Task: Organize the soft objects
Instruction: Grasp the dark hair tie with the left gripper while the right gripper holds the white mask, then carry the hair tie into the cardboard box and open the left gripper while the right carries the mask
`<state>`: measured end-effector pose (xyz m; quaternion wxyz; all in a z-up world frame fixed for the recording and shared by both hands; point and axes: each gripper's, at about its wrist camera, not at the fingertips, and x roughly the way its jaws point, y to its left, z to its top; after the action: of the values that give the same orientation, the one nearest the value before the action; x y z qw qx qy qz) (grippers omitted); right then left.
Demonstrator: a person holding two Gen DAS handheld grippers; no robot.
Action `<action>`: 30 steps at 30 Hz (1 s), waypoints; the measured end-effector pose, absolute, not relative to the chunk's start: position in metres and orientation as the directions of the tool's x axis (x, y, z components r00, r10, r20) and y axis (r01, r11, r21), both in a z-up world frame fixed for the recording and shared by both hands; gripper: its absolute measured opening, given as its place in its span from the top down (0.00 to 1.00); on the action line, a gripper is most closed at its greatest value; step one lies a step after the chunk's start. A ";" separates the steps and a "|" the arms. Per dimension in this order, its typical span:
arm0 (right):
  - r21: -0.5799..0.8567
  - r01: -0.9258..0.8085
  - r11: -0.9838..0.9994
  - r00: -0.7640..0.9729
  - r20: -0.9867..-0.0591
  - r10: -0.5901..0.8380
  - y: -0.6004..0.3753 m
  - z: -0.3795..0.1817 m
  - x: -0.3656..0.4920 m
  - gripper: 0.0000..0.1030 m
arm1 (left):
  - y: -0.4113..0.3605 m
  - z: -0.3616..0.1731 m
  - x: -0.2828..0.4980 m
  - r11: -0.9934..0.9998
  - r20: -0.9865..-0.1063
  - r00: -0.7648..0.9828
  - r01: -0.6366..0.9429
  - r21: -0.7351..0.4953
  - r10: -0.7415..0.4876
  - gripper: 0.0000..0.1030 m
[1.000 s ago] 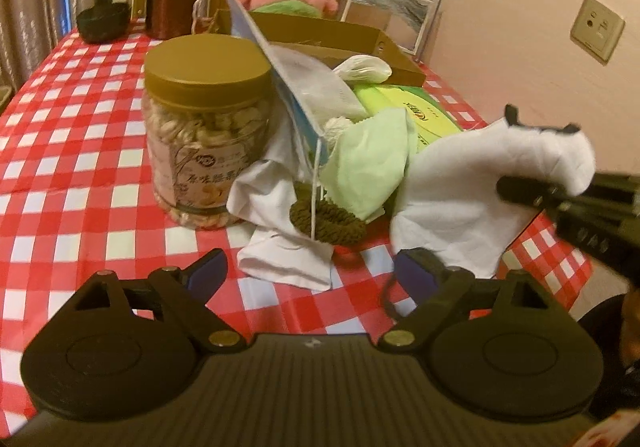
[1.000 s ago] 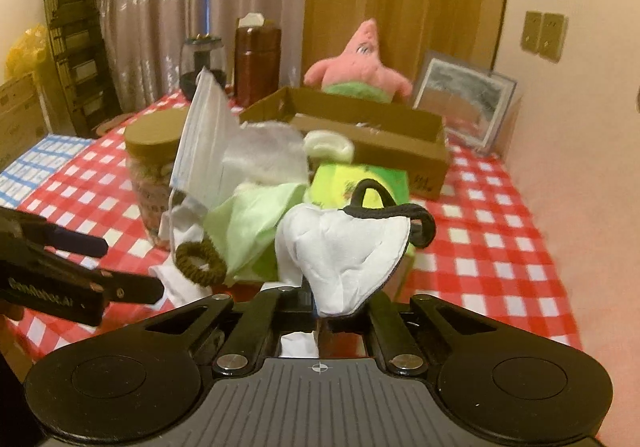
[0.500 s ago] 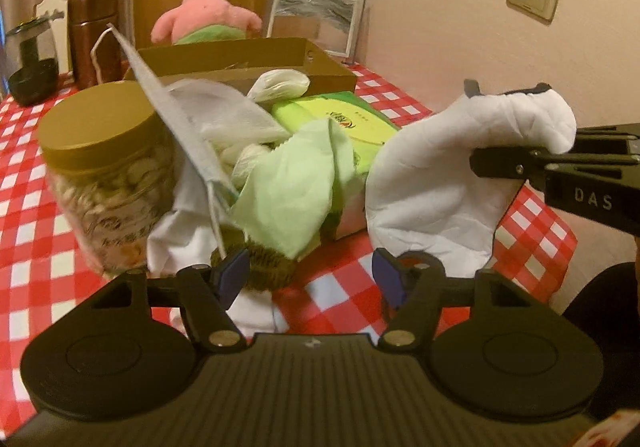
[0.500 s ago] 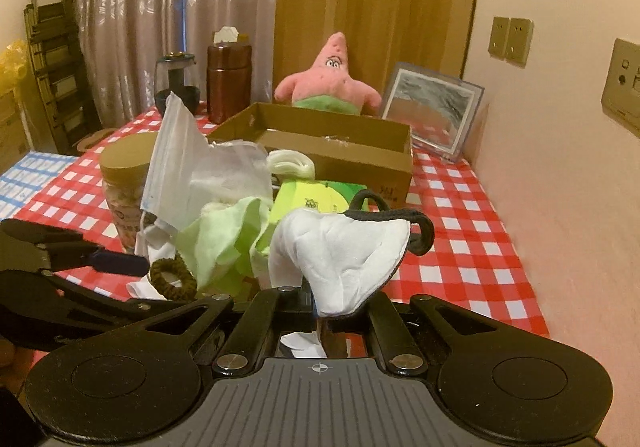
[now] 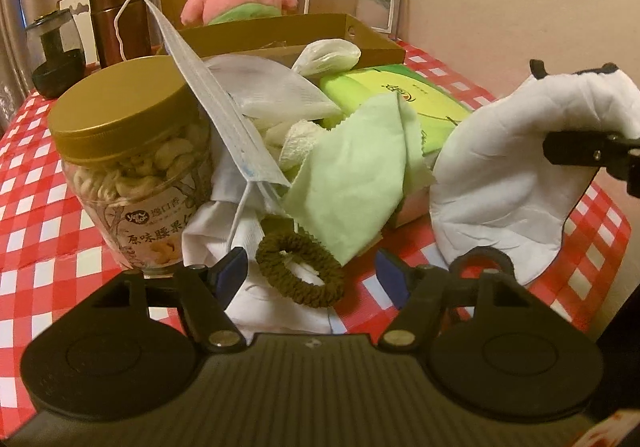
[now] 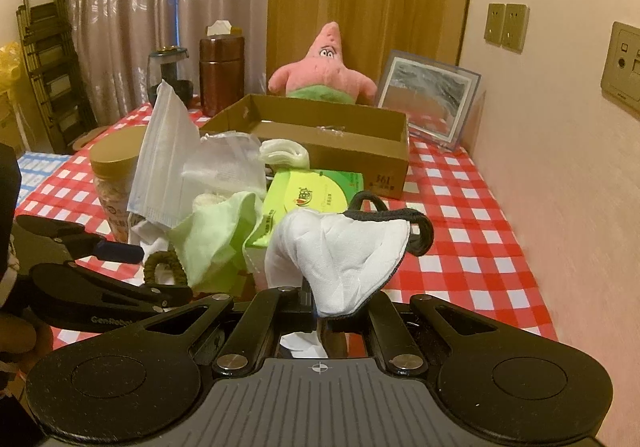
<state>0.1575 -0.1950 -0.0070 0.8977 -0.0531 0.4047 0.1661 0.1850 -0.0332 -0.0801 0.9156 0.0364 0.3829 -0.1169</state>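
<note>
My right gripper (image 6: 320, 311) is shut on a white padded cloth with black trim (image 6: 344, 247) and holds it above the table; the cloth also shows at the right of the left wrist view (image 5: 504, 175). My left gripper (image 5: 312, 271) is open, its fingers on either side of a brown hair scrunchie (image 5: 300, 267) on white cloth. Behind the scrunchie lie a light green cloth (image 5: 360, 175), a blue face mask (image 5: 216, 99) and white gauze (image 5: 280, 95). An open cardboard box (image 6: 328, 135) stands further back with a pink starfish plush (image 6: 324, 67) behind it.
A gold-lidded jar of nuts (image 5: 132, 159) stands left of the pile. A green tissue pack (image 5: 404, 95) lies behind the cloths. A brown canister (image 6: 222, 71), a dark glass jar (image 6: 168, 75) and a picture frame (image 6: 432, 99) stand at the back. The wall runs along the right.
My left gripper has moved closer and lower to the pile, so the scrunchie now sits between its open fingers. My right gripper keeps the white cloth and has lifted a little.
</note>
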 end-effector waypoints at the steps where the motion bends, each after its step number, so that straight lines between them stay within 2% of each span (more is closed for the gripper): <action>1: 0.039 -0.340 0.940 0.617 -0.745 0.254 -0.195 -0.007 0.158 0.96 | -0.034 -0.081 0.185 0.970 -0.710 0.680 0.241 -0.016 -0.181 0.36; 3: 0.040 -0.338 0.940 0.616 -0.746 0.253 -0.194 -0.008 0.158 0.96 | -0.036 -0.082 0.185 0.970 -0.712 0.680 0.242 -0.008 -0.175 0.47; 15: 0.032 -0.338 0.940 0.613 -0.751 0.246 -0.193 -0.009 0.158 0.96 | -0.047 -0.088 0.173 0.957 -0.713 0.694 0.265 0.120 -0.103 0.87; 18: 0.032 -0.336 0.941 0.615 -0.750 0.245 -0.193 -0.009 0.158 0.96 | -0.047 -0.086 0.169 0.955 -0.712 0.694 0.271 0.124 -0.104 0.91; 30: 0.022 -0.315 0.949 0.650 -0.724 0.232 -0.201 0.011 0.149 0.96 | -0.039 -0.046 0.144 0.957 -0.681 0.721 0.271 0.105 -0.129 0.92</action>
<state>0.1494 -0.2015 0.0113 0.9067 -0.0529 0.3904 0.1510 0.1442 -0.0393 -0.0458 0.9222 0.0991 0.3577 -0.1083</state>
